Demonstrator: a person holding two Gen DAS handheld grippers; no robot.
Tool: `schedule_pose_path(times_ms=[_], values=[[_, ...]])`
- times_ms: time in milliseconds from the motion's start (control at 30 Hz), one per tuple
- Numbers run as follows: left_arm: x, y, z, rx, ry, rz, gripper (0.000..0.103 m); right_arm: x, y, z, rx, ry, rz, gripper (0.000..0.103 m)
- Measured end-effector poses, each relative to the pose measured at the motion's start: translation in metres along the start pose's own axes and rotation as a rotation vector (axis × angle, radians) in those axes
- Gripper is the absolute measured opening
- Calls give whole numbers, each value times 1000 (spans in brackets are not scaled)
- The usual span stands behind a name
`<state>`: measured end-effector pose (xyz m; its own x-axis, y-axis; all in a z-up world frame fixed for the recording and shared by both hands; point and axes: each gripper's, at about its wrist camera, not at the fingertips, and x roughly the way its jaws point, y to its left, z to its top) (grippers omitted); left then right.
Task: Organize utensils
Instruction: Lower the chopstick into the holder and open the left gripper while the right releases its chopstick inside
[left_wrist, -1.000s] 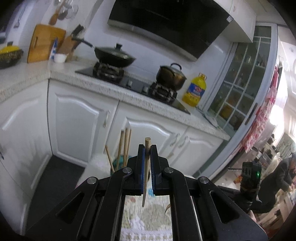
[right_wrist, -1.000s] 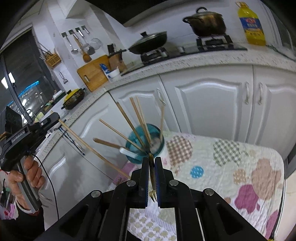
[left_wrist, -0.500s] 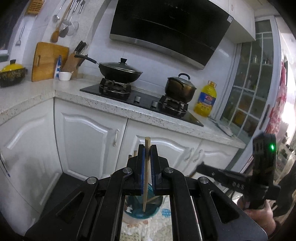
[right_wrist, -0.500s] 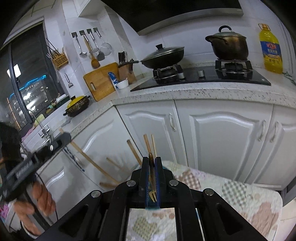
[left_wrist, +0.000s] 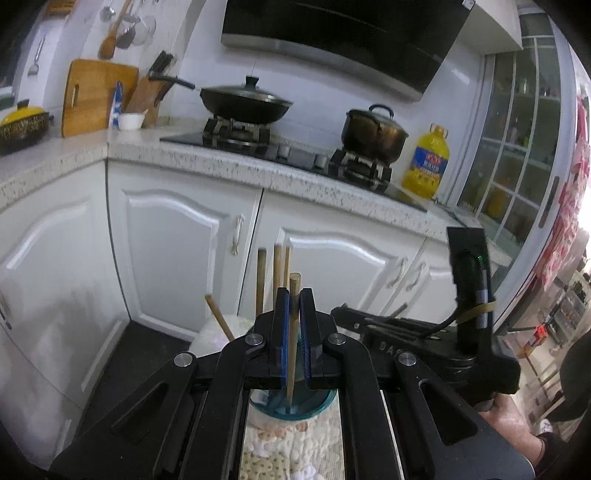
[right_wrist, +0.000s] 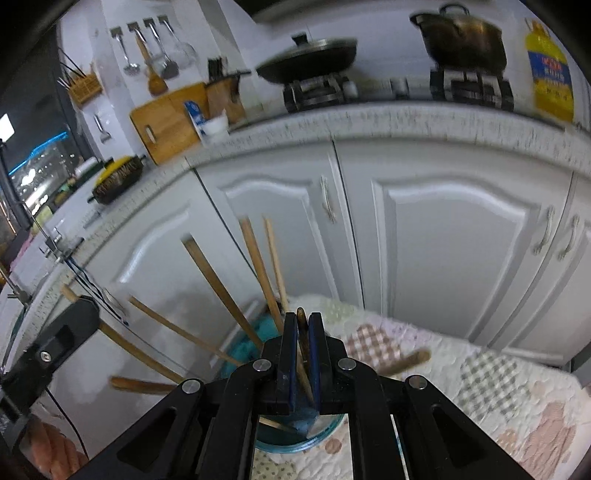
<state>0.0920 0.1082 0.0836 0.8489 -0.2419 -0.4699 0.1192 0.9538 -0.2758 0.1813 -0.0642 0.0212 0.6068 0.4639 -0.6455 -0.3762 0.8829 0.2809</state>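
Observation:
My left gripper (left_wrist: 294, 295) is shut on a wooden chopstick (left_wrist: 292, 332) that stands upright, its lower end inside the blue-green glass cup (left_wrist: 295, 408) just below. My right gripper (right_wrist: 303, 320) is shut on a small fork with a dark wooden handle (right_wrist: 304, 339), right above the same cup (right_wrist: 303, 439). Several wooden chopsticks (right_wrist: 218, 280) lean out of the cup to the left and back. The right gripper's body (left_wrist: 424, 347) shows at the right of the left wrist view; the left gripper's body (right_wrist: 44, 354) shows at the left of the right wrist view.
The cup stands on a patchwork quilted cloth (right_wrist: 480, 387) over a low table. White cabinet doors (left_wrist: 177, 240) and a speckled counter (left_wrist: 258, 170) stand behind, with a wok (left_wrist: 243, 101), a pot (left_wrist: 373, 131) and a yellow oil bottle (left_wrist: 426, 162).
Both grippers have closed in on the cup, which now lies directly under each of them. The chopstick's lower end has gone into the cup. Both grips are unchanged.

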Motion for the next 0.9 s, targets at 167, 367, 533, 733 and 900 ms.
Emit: schedule_pose_path(times_ms=[167, 367, 533, 733, 900], values=[[9, -1, -11, -4, 42, 0, 4, 17, -8, -15, 21, 67, 13, 6], [13, -3, -19, -4, 72, 1, 4, 14, -11, -23, 37, 74, 50, 11], [12, 1, -19, -32, 87, 13, 4, 1, -16, -26, 70, 59, 78, 14], [6, 2, -19, -41, 92, 20, 9, -18, -13, -29, 69, 20, 73, 31], [-6, 0, -18, -34, 75, 31, 26, -29, -11, -33, 68, 6, 66, 31]])
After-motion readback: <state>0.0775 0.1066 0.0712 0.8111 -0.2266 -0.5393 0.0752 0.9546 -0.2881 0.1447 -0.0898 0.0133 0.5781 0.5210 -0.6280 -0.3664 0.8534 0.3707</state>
